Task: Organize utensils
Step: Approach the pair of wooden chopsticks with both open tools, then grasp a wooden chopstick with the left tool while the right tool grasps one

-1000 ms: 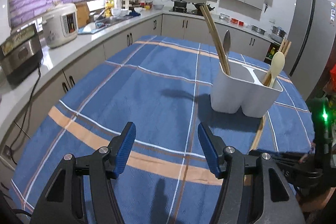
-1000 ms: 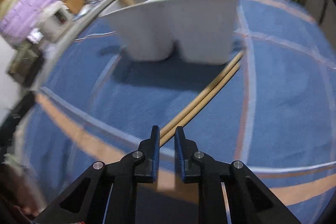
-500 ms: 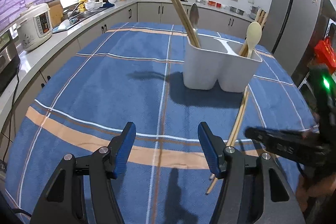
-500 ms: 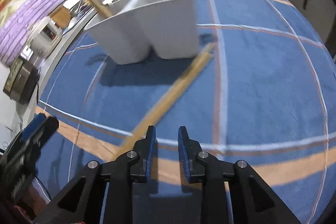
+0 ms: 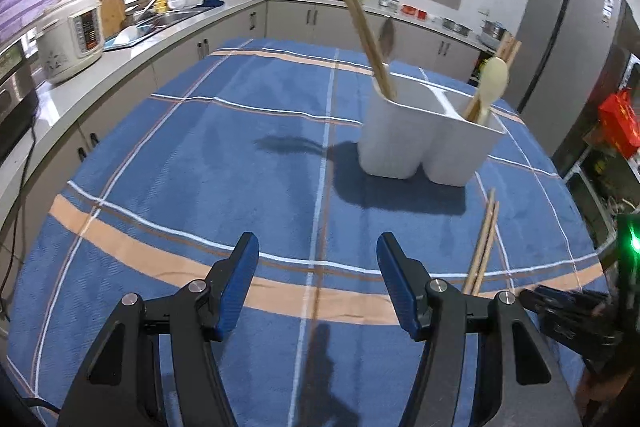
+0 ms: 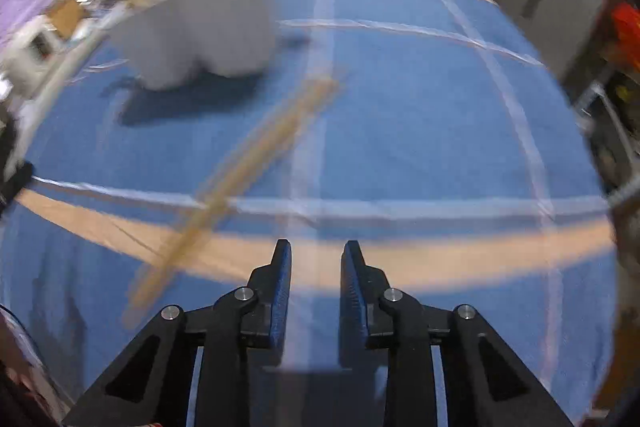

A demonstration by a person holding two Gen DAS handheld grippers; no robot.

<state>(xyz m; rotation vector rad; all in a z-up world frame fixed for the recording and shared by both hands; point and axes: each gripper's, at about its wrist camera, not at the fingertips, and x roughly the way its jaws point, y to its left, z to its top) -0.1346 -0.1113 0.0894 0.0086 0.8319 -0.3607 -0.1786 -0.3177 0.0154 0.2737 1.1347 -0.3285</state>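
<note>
On the counter beside the holder, one pair of chopsticks left to put away.

In the white holder (image 5: 428,143) we already have a pair of chopsticks and a metal spoon standing in its left compartment, and a pale wooden spoon (image 5: 493,83) with more sticks in its right one, so we judge the job mostly done. What remains is the loose chopsticks (image 5: 482,247), lying flat on the blue cloth (image 5: 200,155) just in front of the holder, toward its right side. Our left tongs (image 5: 316,277) are spread wide and hold nothing, in front of the holder and left of the loose pair. Our right tongs (image 6: 315,289) stand apart with nothing between them; in that blurred view the pair lies to their left, untouched.
</note>
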